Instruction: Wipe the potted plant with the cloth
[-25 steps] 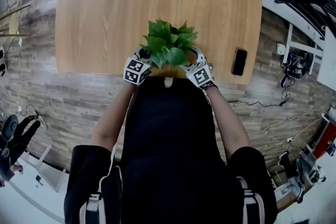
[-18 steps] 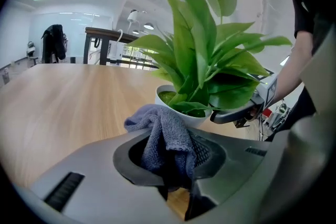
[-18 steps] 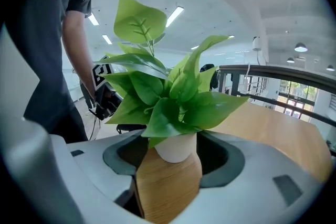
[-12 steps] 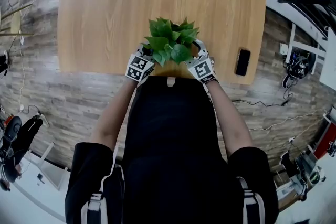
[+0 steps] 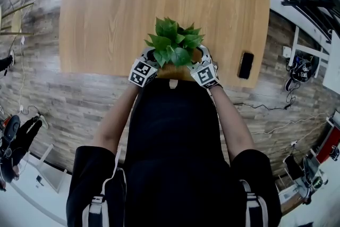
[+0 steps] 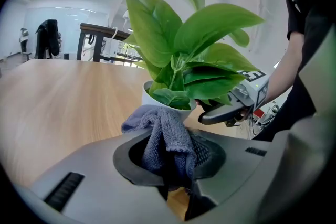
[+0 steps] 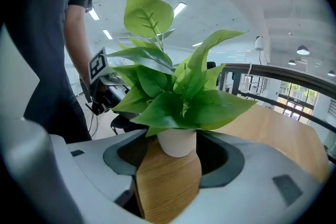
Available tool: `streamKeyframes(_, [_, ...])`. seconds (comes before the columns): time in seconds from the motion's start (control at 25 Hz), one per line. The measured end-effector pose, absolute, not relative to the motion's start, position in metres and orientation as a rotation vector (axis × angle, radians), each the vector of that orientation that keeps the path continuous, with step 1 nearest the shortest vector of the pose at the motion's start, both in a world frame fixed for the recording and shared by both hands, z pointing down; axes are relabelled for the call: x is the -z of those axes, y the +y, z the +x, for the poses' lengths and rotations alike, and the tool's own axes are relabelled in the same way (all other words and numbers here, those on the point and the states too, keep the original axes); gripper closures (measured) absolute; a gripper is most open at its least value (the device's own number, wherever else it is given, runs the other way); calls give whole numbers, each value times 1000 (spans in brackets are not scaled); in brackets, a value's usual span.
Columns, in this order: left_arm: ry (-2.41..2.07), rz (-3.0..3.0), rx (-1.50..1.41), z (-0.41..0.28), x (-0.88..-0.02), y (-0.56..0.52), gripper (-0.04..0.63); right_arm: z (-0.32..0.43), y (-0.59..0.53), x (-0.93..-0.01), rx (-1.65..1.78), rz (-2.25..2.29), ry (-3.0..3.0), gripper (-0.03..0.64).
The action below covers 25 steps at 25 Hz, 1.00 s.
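A leafy green plant (image 5: 174, 42) in a small white pot (image 6: 153, 96) stands near the front edge of the wooden table (image 5: 122, 2). My left gripper (image 5: 150, 59) sits at the pot's left, shut on a grey-blue cloth (image 6: 167, 136) that bunches up from the jaws and reaches the pot's rim. My right gripper (image 5: 199, 58) is at the pot's right and open. In the right gripper view the pot (image 7: 177, 142) stands between the spread jaws with a gap on each side. The leaves (image 7: 173, 97) hide the soil.
A black phone (image 5: 244, 65) lies on the table at the right, near the front edge. The person's body stands close against that edge. Cables and equipment lie on the floor to the right. Railings and desks show in the background of both gripper views.
Almost nothing differs. Both grippers stay on either side of the pot, and the view has shifted slightly.
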<state>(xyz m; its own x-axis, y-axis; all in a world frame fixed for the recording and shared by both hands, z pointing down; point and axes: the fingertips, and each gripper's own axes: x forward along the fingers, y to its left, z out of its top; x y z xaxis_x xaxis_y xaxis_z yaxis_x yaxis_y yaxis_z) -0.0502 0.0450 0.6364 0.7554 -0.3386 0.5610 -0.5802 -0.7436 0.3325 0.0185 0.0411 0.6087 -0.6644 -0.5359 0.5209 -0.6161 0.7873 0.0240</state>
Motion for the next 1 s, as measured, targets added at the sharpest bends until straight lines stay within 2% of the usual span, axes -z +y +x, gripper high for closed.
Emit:
streamKeyframes(0.2, [-776, 2431, -635, -66, -636, 24, 480, 9, 65, -607, -184, 735, -2490, 345])
streamKeyframes(0.4, [-807, 2427, -637, -73, -636, 11, 480, 25, 46, -613, -185, 824, -2438, 345])
streamKeyframes(1.0, [-701, 2472, -668, -51, -634, 45, 480, 17, 26, -609, -230, 914, -2439, 345])
